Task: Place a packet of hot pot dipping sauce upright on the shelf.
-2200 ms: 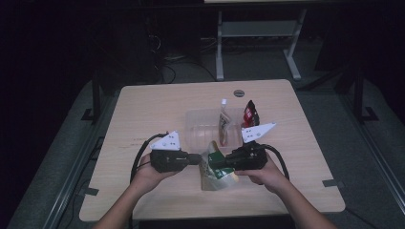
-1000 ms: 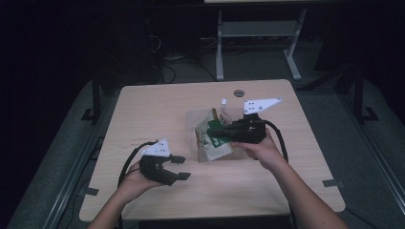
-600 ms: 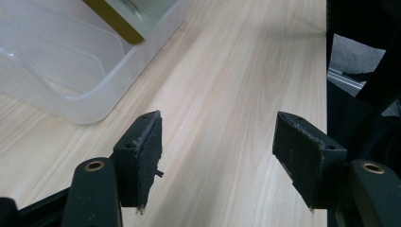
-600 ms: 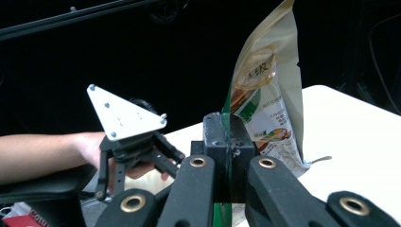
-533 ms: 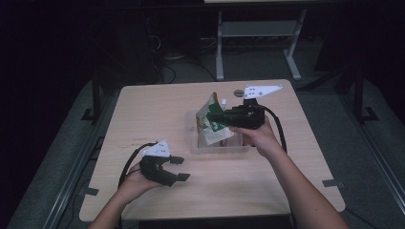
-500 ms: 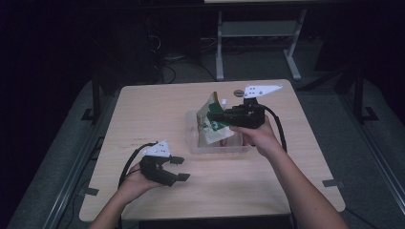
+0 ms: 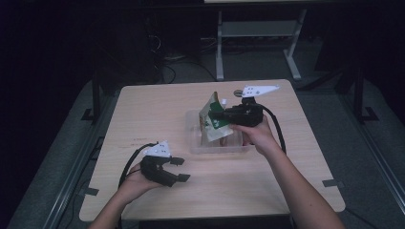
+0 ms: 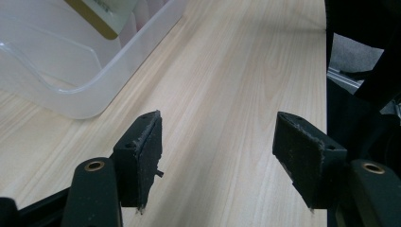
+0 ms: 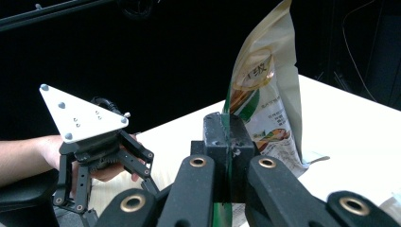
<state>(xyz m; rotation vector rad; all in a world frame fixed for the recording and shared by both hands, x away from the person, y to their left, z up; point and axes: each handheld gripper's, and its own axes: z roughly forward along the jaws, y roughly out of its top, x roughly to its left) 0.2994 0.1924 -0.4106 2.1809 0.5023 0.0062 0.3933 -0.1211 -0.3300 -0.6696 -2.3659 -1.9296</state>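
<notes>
My right gripper (image 7: pixel 223 117) is shut on the edge of a green and gold snack bag (image 7: pixel 213 110), which hangs tilted over a clear plastic container (image 7: pixel 196 143) near the table's middle. In the right gripper view the jaws (image 9: pixel 227 137) pinch the bag's (image 9: pixel 267 90) side seam and the bag stands upright. My left gripper (image 7: pixel 182 170) rests low at the table's front left, open with nothing between its fingers. In the left gripper view its pads (image 8: pixel 142 161) stand wide apart over bare wood, with the container (image 8: pixel 71 90) at the upper left.
The wooden table (image 7: pixel 153 109) has bare wood to the left and front. A small round object (image 7: pixel 237 92) lies behind the container. A white metal stand (image 7: pixel 258 33) is on the floor beyond the table. The left gripper's grey plate (image 9: pixel 78 113) shows past the bag.
My left gripper let go of the bag and drew back to the front left, where it stays. My right gripper carried the bag away from me, over the container, and tipped it more upright.
</notes>
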